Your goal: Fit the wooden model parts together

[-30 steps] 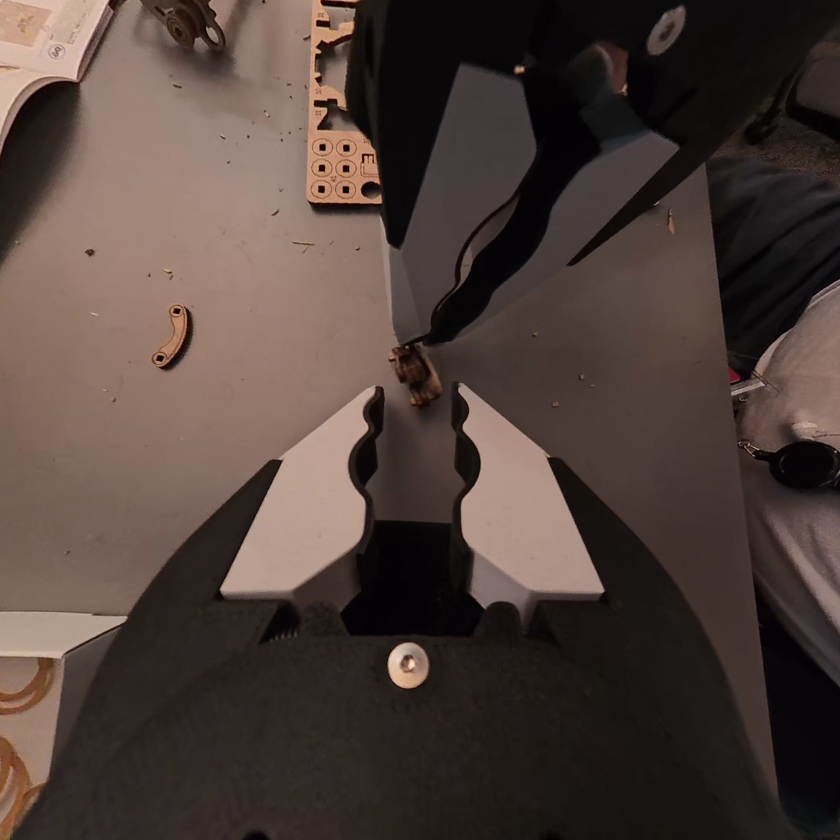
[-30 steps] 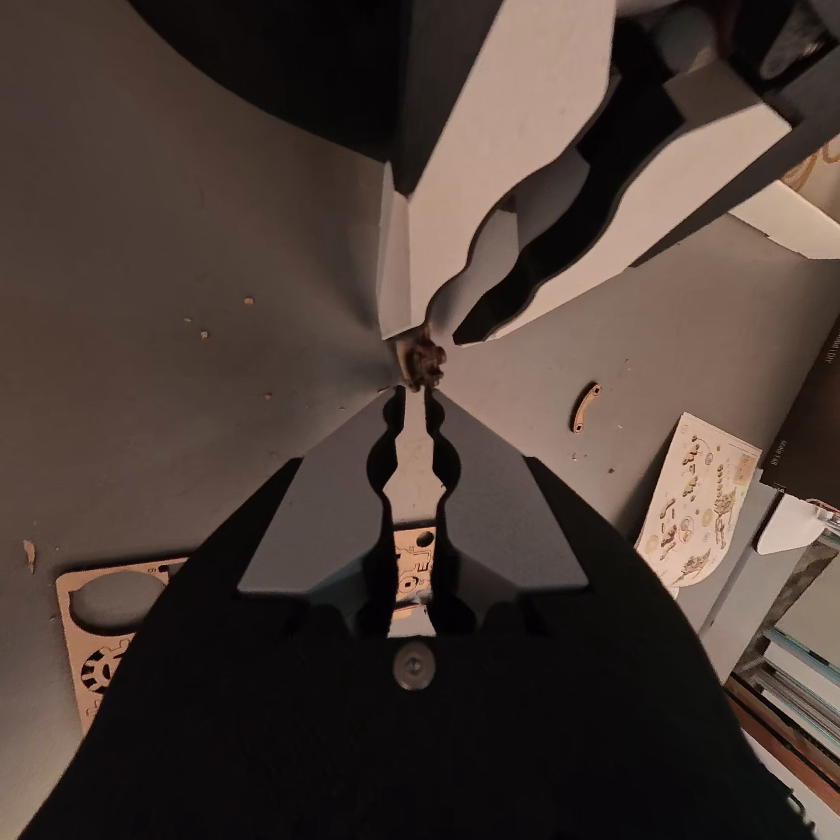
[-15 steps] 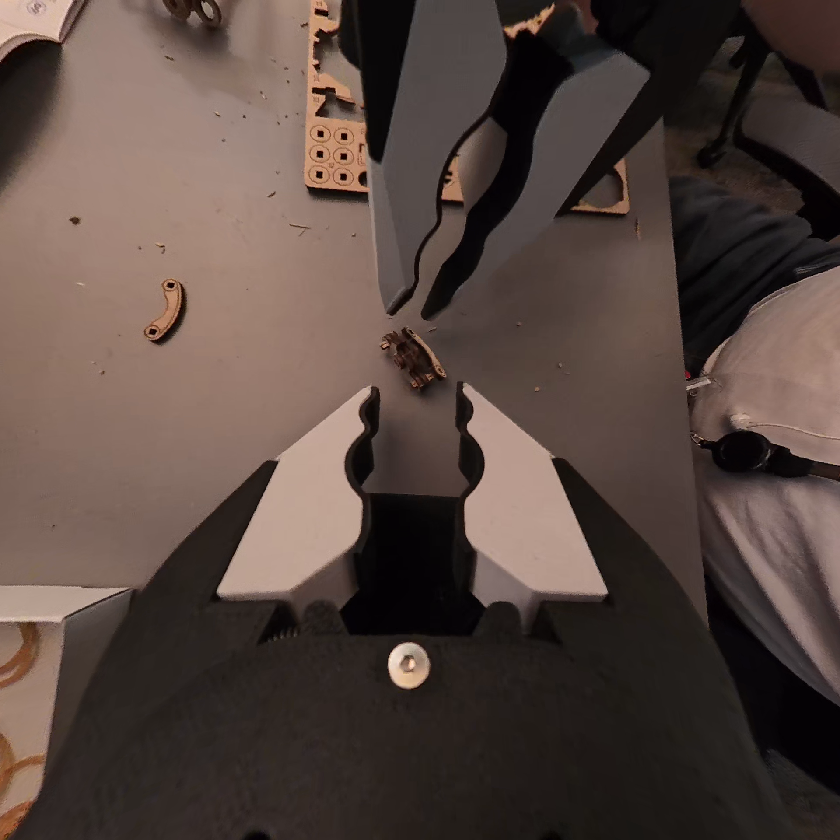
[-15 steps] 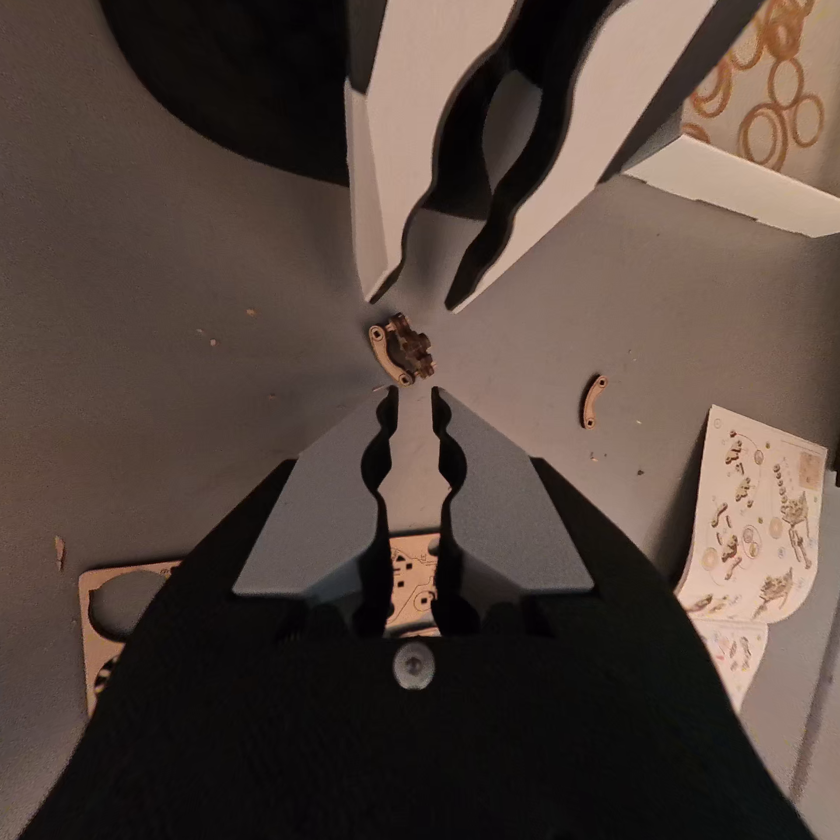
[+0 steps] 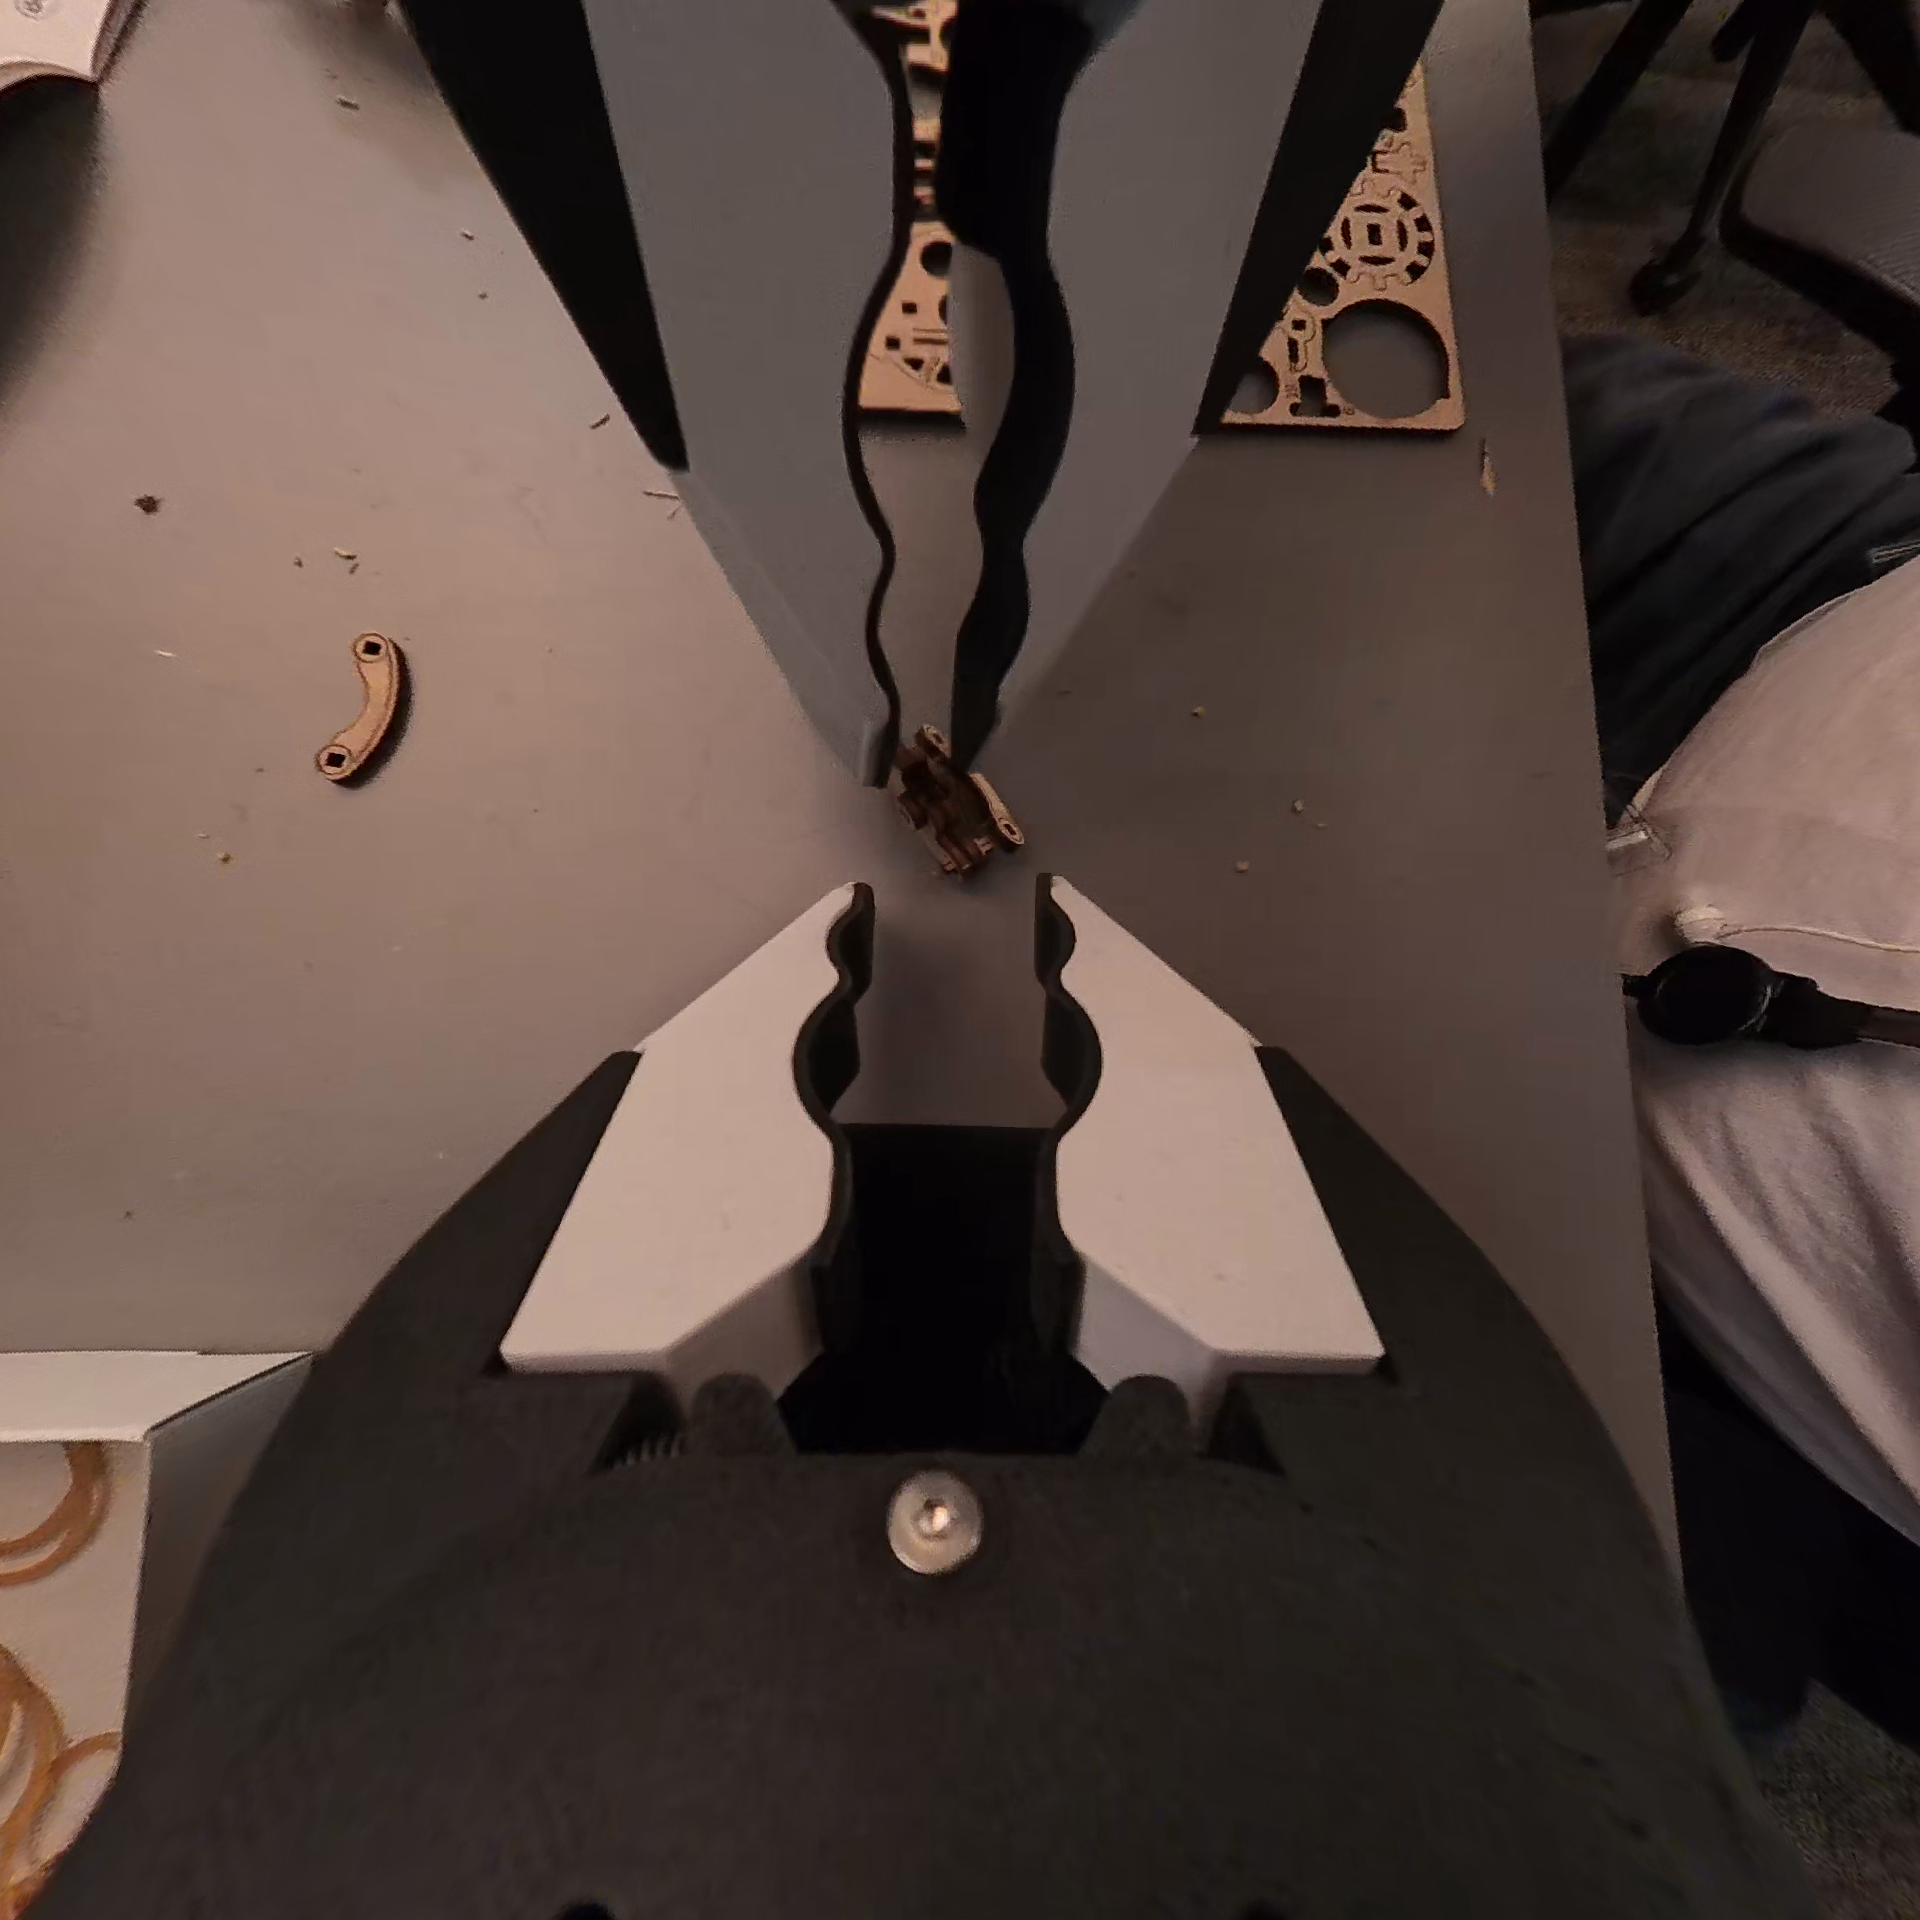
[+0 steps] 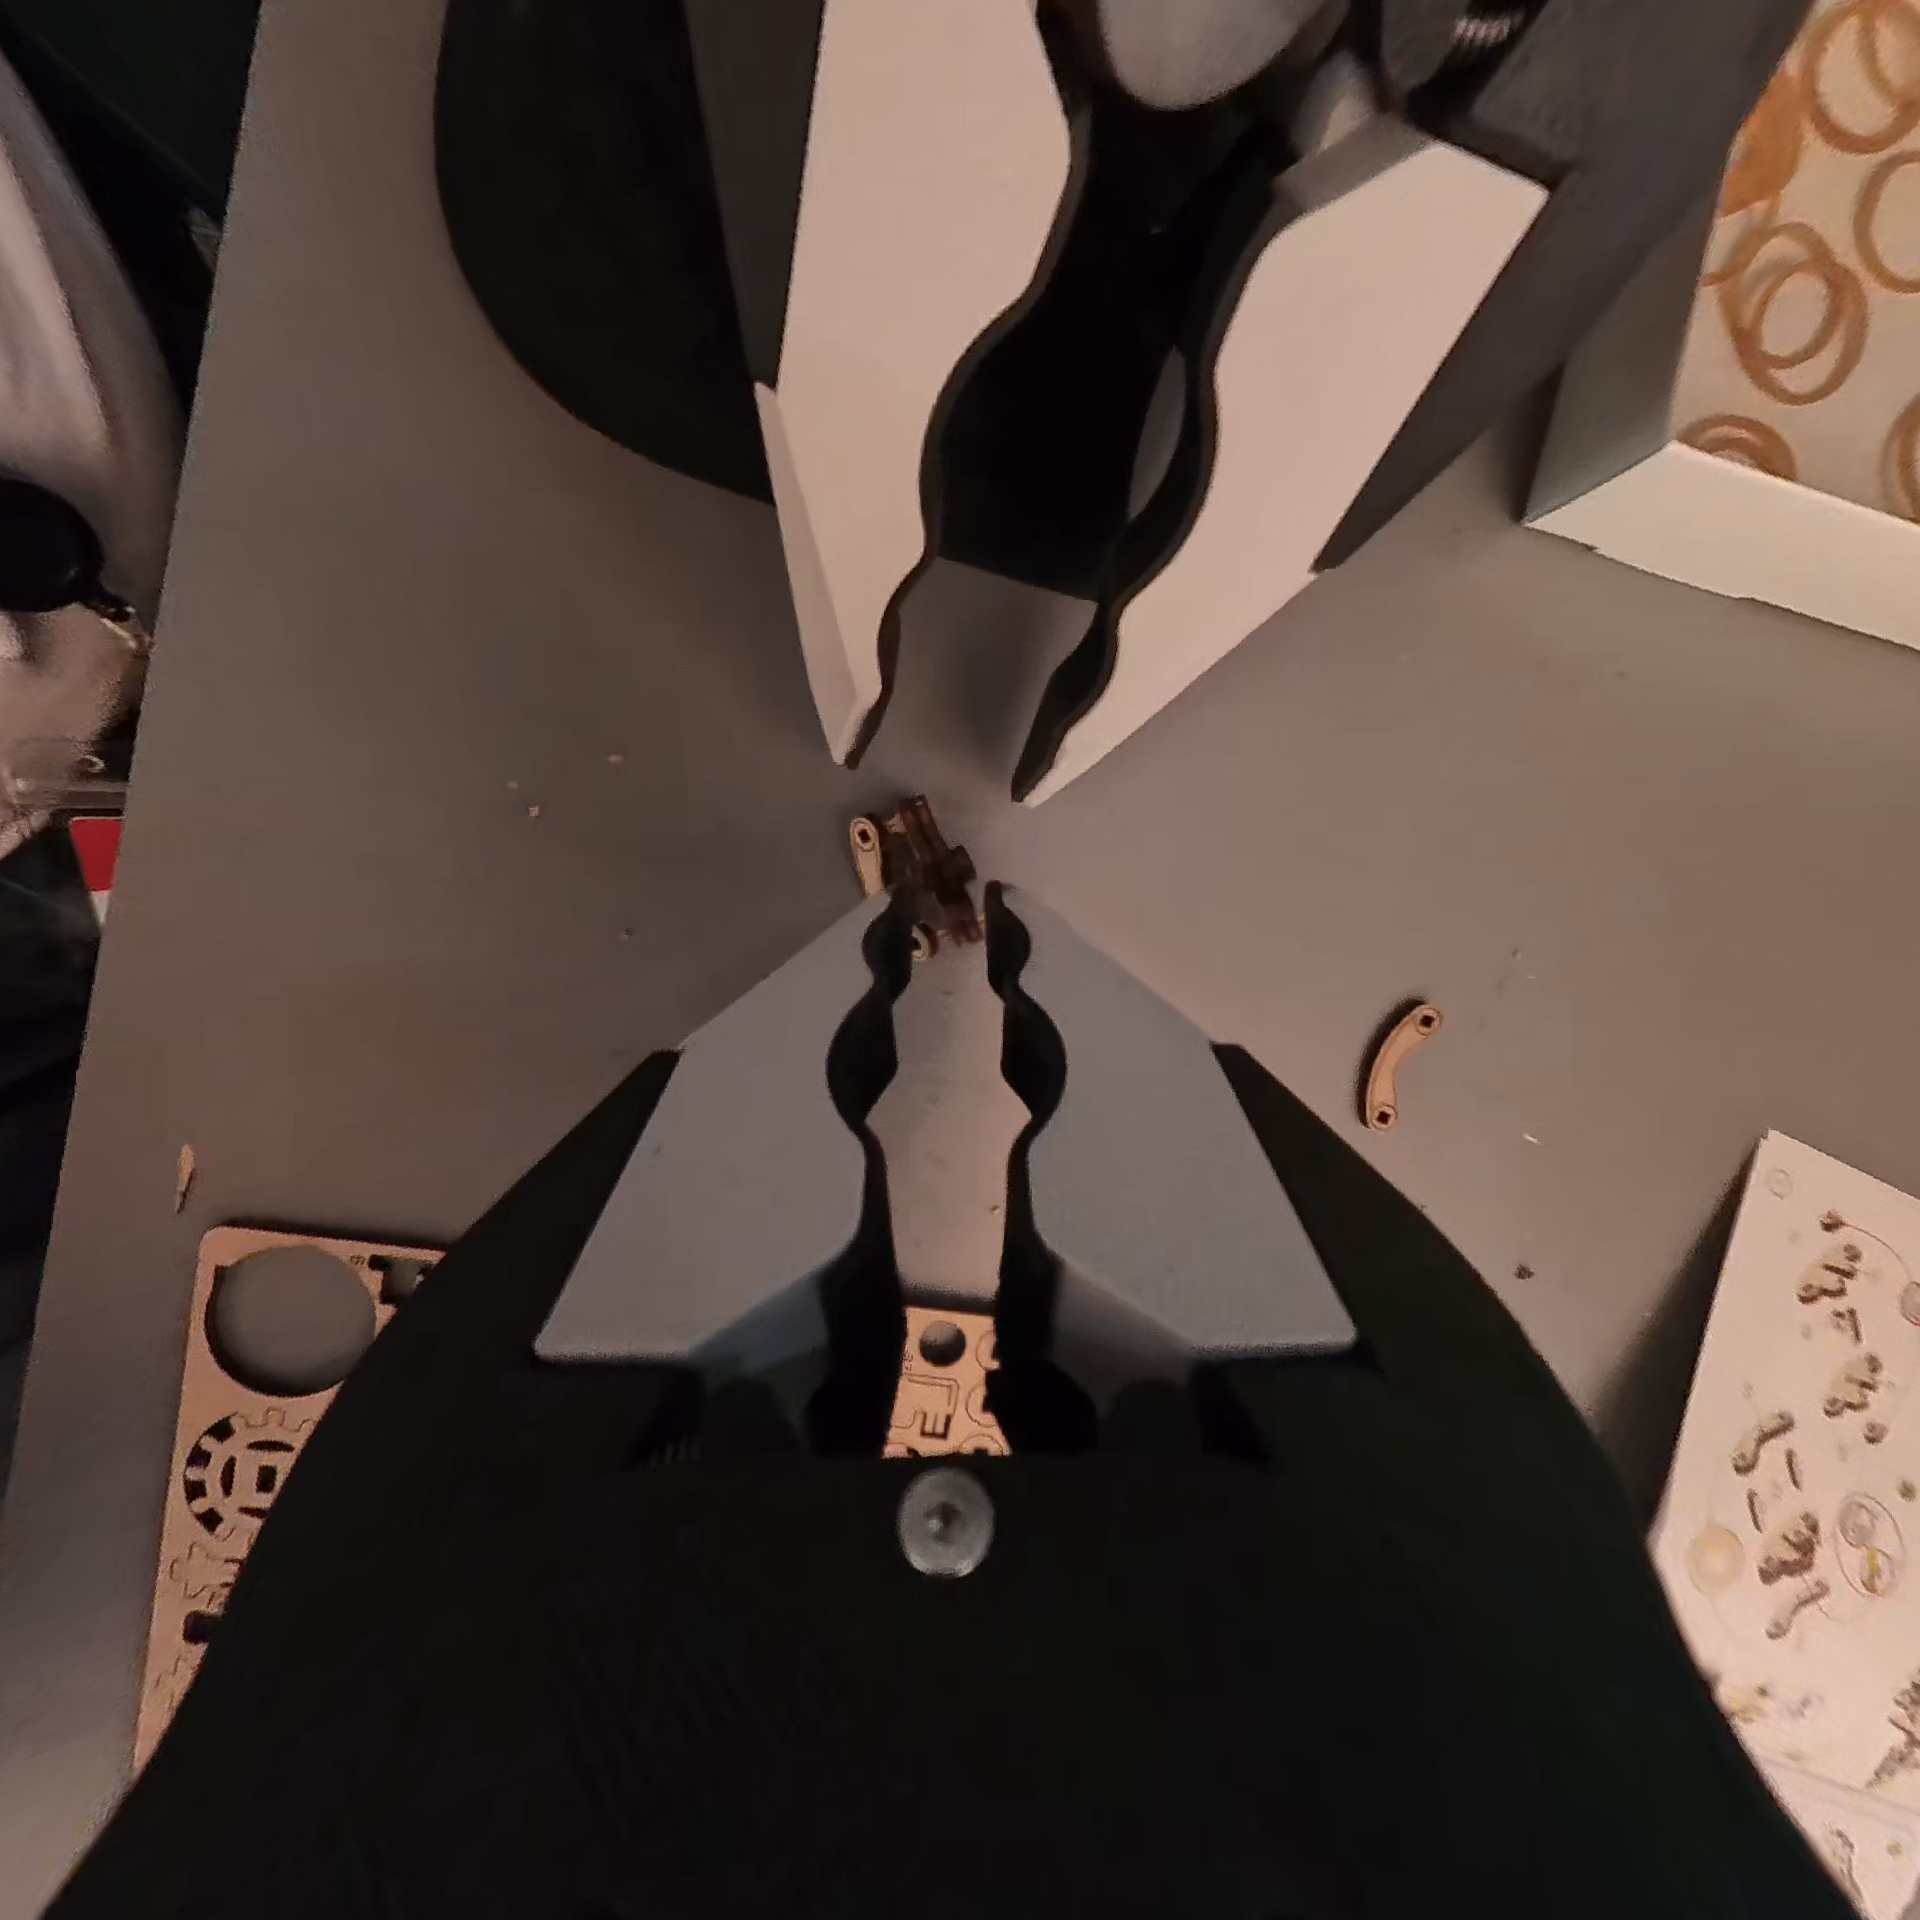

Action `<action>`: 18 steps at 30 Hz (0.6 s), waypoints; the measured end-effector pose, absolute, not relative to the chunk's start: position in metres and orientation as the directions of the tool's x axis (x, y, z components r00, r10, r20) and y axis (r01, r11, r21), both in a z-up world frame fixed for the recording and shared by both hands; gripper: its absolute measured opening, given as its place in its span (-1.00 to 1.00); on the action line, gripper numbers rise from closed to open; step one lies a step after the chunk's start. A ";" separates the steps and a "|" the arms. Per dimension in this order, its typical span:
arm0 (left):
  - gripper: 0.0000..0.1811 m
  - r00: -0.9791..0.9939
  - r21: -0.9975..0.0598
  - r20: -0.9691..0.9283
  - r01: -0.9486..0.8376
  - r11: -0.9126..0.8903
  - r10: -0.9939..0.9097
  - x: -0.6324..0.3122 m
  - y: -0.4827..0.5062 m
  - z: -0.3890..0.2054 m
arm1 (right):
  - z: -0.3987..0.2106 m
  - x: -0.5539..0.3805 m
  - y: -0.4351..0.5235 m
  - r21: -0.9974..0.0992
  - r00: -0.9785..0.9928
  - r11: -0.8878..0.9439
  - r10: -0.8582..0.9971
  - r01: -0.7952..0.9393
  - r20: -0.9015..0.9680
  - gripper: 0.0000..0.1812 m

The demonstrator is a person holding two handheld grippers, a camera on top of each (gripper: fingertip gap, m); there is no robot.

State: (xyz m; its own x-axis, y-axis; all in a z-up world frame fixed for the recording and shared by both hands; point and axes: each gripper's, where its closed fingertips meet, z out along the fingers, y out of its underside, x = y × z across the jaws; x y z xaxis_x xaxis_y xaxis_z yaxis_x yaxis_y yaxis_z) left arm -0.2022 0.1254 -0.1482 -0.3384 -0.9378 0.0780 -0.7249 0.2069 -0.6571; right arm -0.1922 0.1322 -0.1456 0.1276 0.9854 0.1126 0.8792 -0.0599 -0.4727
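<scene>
- The small wooden assembly [image 5: 954, 805] is lying on the grey table [image 5: 416, 987], between the two grippers.
- The right gripper [image 6: 940, 902] is reaching down with its fingers slightly spread, its tips straddling the assembly's near end; whether they are touching it, I cannot tell.
- The left gripper [image 5: 954, 896] is hanging just short of the assembly, fingers spread wide and holding nothing.
- A curved wooden piece [image 5: 364, 707] is lying well apart.
- A cut-out sheet [image 5: 1340, 301] is lying behind the right gripper.
</scene>
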 end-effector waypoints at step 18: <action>-0.68 -0.340 -0.671 0.115 -0.719 0.179 -0.933 -0.204 0.127 -0.145 | -0.153 -0.195 0.136 -0.498 0.098 -0.047 0.992 0.866 0.076 -0.94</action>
State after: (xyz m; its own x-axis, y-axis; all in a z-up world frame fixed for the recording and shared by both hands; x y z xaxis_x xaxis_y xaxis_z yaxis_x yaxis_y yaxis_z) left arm -0.2043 0.1268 -0.1447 -0.3400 -0.9334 0.1150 -0.7193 0.1793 -0.6712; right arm -0.1952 0.1360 -0.1532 0.0981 0.9923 0.0761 0.8658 -0.0474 -0.4982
